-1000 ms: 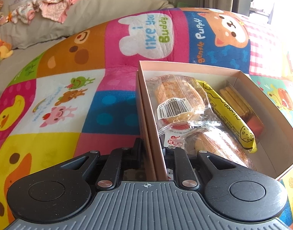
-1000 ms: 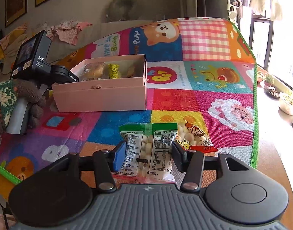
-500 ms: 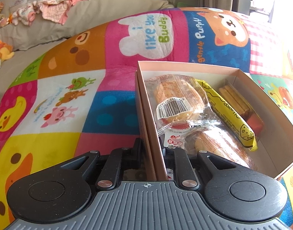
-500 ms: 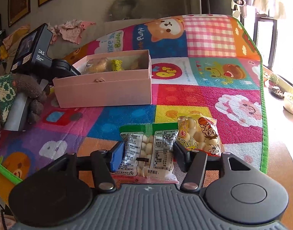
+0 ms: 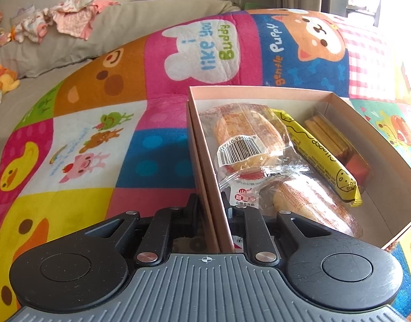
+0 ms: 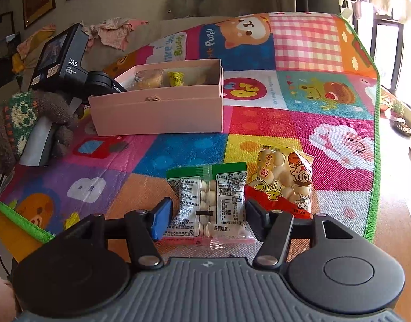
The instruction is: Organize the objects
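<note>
On the mat (image 6: 178, 150), between our right tool's (image 6: 205, 218) spread fingers, lies the green packet (image 6: 209, 204): light, crinkly, slippery, contents brittle; we advise pinching its middle. Left tool (image 5: 212, 214) is clamped on the box (image 5: 202, 145) wall

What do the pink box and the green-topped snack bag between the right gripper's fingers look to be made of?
Pink box: apparently matte cardboard, with thin flat walls, crisp folded corners and no gloss.
Green-topped snack bag: likely thin glossy plastic film, partly clear, with crinkles, glare and round white pieces showing through.
</note>
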The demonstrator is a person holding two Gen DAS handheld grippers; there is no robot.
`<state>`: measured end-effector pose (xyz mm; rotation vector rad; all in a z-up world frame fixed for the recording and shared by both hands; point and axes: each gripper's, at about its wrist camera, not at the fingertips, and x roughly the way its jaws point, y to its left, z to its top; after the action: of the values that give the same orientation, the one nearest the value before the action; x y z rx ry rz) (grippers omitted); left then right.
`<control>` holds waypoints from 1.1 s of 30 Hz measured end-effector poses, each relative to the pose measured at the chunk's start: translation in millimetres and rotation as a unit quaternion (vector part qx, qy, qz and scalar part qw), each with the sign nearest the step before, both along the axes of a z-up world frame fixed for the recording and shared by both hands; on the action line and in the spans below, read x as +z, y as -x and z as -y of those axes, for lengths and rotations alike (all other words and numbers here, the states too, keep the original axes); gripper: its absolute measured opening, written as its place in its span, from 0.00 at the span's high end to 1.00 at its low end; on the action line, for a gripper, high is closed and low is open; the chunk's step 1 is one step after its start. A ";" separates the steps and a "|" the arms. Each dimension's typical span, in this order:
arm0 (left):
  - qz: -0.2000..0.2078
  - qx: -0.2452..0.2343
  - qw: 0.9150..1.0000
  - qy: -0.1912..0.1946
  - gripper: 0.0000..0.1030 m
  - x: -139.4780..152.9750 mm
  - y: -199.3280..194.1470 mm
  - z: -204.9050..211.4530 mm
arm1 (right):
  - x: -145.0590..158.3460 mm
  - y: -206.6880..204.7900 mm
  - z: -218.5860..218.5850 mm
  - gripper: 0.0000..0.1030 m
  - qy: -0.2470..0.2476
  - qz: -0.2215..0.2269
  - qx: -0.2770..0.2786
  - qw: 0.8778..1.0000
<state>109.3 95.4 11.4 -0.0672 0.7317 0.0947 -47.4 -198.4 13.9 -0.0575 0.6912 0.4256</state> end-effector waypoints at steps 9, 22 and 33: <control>0.005 0.007 1.000 0.012 0.83 -0.8 2.0 -0.8 | 32.8 -29.0 54.7 0.23 -0.034 0.031 -0.107 0.993; 0.005 0.003 1.000 0.010 0.83 0.1 1.6 -1.1 | 3.9 -75.3 25.7 0.45 -0.006 -0.048 -0.099 0.994; 0.006 -0.001 1.000 0.008 0.83 -0.4 2.2 -1.0 | 91.9 -62.1 0.9 0.47 0.017 0.015 -0.019 1.000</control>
<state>107.0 96.4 11.0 -0.0823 0.7203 0.0871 14.7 -199.3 105.8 -0.0818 0.6696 0.3750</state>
